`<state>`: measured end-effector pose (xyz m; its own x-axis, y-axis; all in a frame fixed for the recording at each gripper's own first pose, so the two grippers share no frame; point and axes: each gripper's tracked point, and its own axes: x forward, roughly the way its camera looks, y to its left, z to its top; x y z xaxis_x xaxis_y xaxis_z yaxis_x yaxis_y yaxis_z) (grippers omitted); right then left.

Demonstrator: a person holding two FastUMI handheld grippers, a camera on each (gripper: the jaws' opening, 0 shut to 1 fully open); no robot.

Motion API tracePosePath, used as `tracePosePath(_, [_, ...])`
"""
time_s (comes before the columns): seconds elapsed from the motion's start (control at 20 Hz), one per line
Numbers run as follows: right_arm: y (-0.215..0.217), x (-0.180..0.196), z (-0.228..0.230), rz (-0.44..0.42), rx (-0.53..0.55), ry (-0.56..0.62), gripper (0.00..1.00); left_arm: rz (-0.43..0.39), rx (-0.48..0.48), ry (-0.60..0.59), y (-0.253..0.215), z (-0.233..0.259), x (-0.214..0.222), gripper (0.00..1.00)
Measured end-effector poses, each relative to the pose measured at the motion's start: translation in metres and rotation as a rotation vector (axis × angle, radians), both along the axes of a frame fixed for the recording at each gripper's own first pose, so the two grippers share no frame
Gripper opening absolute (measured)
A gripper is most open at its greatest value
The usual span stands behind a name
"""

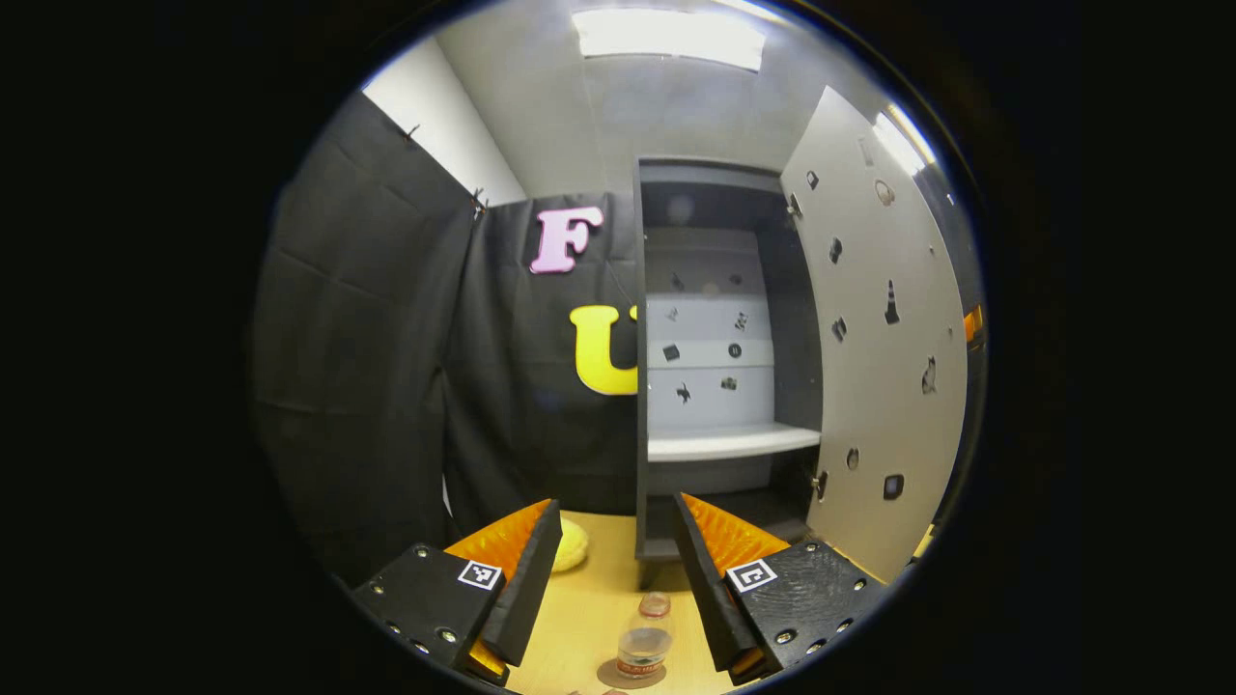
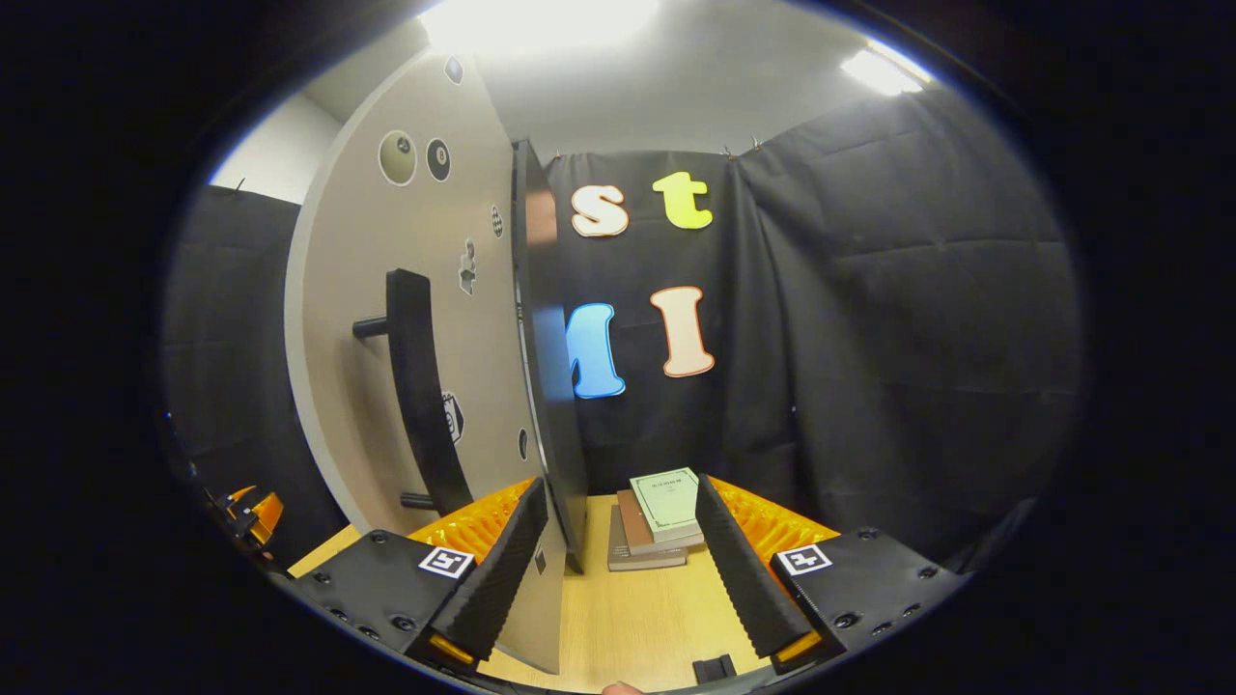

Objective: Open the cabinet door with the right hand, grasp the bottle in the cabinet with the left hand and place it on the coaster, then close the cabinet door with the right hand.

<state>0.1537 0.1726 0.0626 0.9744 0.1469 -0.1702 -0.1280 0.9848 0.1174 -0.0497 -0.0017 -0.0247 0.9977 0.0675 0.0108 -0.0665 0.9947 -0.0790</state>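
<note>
The cabinet (image 1: pixel 715 338) stands open, its pale door (image 1: pixel 884 367) swung out to the right. A clear bottle (image 1: pixel 645 637) with a reddish cap stands upright on a round coaster (image 1: pixel 628 674) on the wooden table, low between my left gripper's fingers. The left gripper (image 1: pixel 618 579) is open and sits above the bottle, apart from it. In the right gripper view the door (image 2: pixel 386 290) with its black bar handle (image 2: pixel 415 386) fills the left side. My right gripper (image 2: pixel 618 569) is open, with the door's free edge (image 2: pixel 550 386) just inside its left finger (image 2: pixel 492 569).
A white shelf (image 1: pixel 729 442) inside the cabinet is bare. A yellow soft object (image 1: pixel 572 545) lies on the table left of the cabinet. A stack of books (image 2: pixel 657 516) lies ahead of the right gripper, and a small black block (image 2: pixel 715 668) sits near the table's front.
</note>
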Motion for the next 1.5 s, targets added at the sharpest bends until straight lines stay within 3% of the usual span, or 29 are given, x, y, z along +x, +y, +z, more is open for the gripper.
tracePosePath(0.2, [0.011, 0.001, 0.005, 0.114, -0.022, -0.034, 0.98, 0.066, 0.04, 0.019, -0.003, 0.013, -0.011, 0.66])
tracePosePath(0.3, [0.012, 0.0, 0.005, 0.16, -0.052, -0.047, 0.92, 0.094, 0.054, 0.016, -0.007, 0.021, -0.019, 0.64])
tracePosePath(0.65, [0.034, -0.007, 0.006, 0.283, -0.051, -0.039, 0.96, 0.093, 0.035, 0.018, -0.008, 0.02, -0.007, 0.69])
tracePosePath(0.7, [0.035, -0.008, 0.006, 0.287, -0.053, -0.042, 0.96, 0.087, 0.025, 0.012, -0.005, 0.02, -0.003, 0.64])
tracePosePath(1.0, [0.048, -0.01, 0.007, 0.312, -0.076, -0.043, 0.96, 0.039, -0.025, 0.01, 0.029, 0.009, 0.027, 0.66])
tracePosePath(1.5, [0.078, -0.009, 0.008, 0.352, -0.061, -0.043, 0.95, 0.023, -0.057, 0.038, 0.098, -0.019, 0.055, 0.67])
